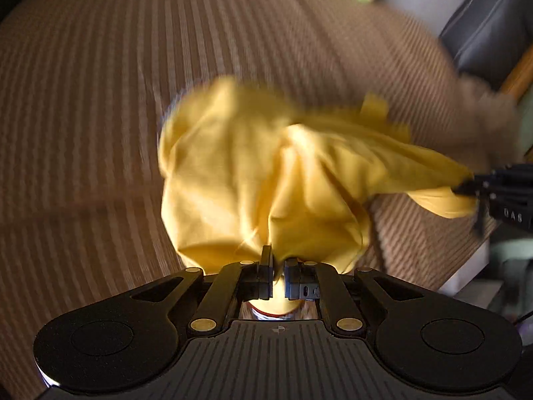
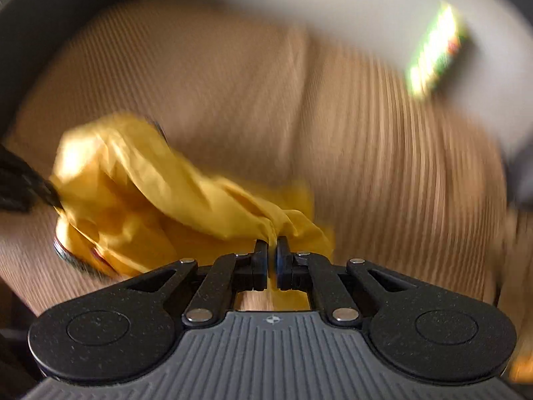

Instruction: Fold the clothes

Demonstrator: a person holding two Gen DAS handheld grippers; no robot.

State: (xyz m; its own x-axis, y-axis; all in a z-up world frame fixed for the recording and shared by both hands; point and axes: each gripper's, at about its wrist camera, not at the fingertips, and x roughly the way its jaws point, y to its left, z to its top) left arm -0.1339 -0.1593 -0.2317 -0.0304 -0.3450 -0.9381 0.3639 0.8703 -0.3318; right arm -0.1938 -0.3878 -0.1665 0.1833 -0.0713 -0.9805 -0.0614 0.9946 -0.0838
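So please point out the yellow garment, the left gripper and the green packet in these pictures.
yellow garment point(image 1: 233, 166): left wrist view, on the bunched cloth in the middle.
left gripper point(image 1: 279, 266): left wrist view, midway between its fingertips, shut on cloth.
green packet point(image 2: 436, 50): right wrist view, on its blurred face.

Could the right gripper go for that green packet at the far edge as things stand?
Probably not yet. The right gripper is shut on the yellow garment, which the left gripper also holds. The green packet lies beyond the striped cloth, nothing between.
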